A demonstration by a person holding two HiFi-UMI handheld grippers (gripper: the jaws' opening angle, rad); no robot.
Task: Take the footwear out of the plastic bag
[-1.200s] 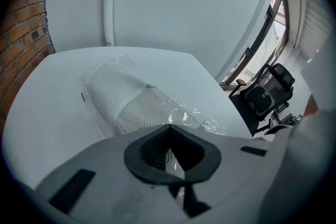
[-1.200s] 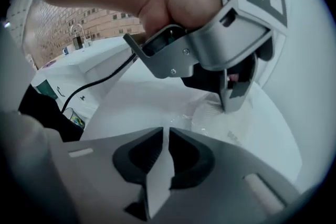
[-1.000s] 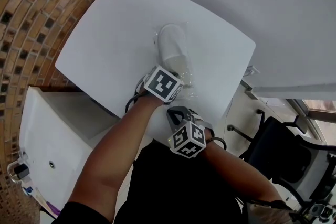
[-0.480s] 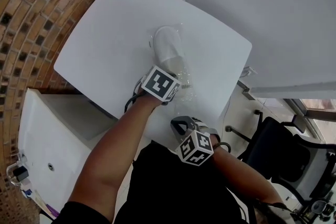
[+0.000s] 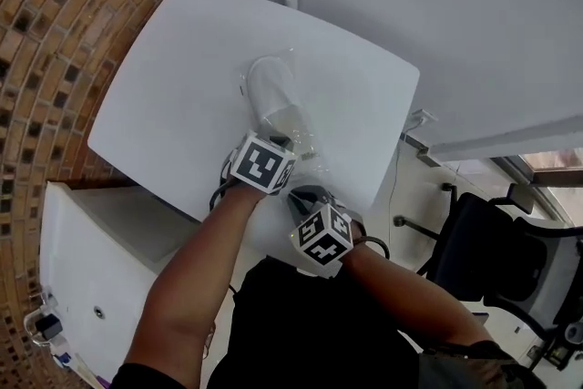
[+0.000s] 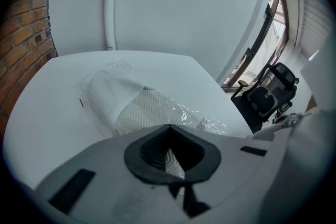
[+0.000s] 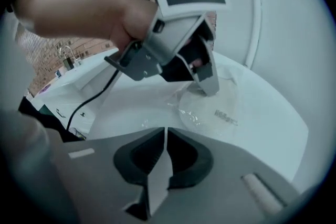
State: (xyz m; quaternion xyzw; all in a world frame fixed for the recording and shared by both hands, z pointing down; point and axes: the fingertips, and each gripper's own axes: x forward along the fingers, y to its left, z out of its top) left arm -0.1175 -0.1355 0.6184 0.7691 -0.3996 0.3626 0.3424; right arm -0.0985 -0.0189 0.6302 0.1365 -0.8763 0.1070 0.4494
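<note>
A person's right gripper (image 7: 165,132) hangs nearest the body over the near edge of a white table with rounded corners (image 6: 37,134). Its black-padded jaws have just been opening and stand a narrow slit apart. Nothing is between them but bare tabletop showing through.

Just ahead of those jaws and a little to their right, the left gripper (image 6: 168,128) points steeply down, a hand (image 7: 89,13) wrapped round its grey body and a black cable (image 7: 86,102) trailing off it. Its jaws are together, pinched on the near, open end of a clear crinkled plastic bag (image 6: 206,123) that lies flat on the table.

The white fabric slipper (image 6: 113,93) is inside the bag, directly beyond the left jaws. It runs away from them and to their left, its chevron-ribbed face nearest the jaw tips and its rounded fabric end farthest off. Loose plastic spreads to the right of the left jaws, well short of the table's far edge.

Past the table, a brick wall (image 6: 26,44) rises to the left of the left jaws. A white vertical pipe (image 6: 110,2) climbs a plain white wall (image 6: 199,8) straight ahead, and a black office chair (image 6: 268,94) stands far off to the right.
</note>
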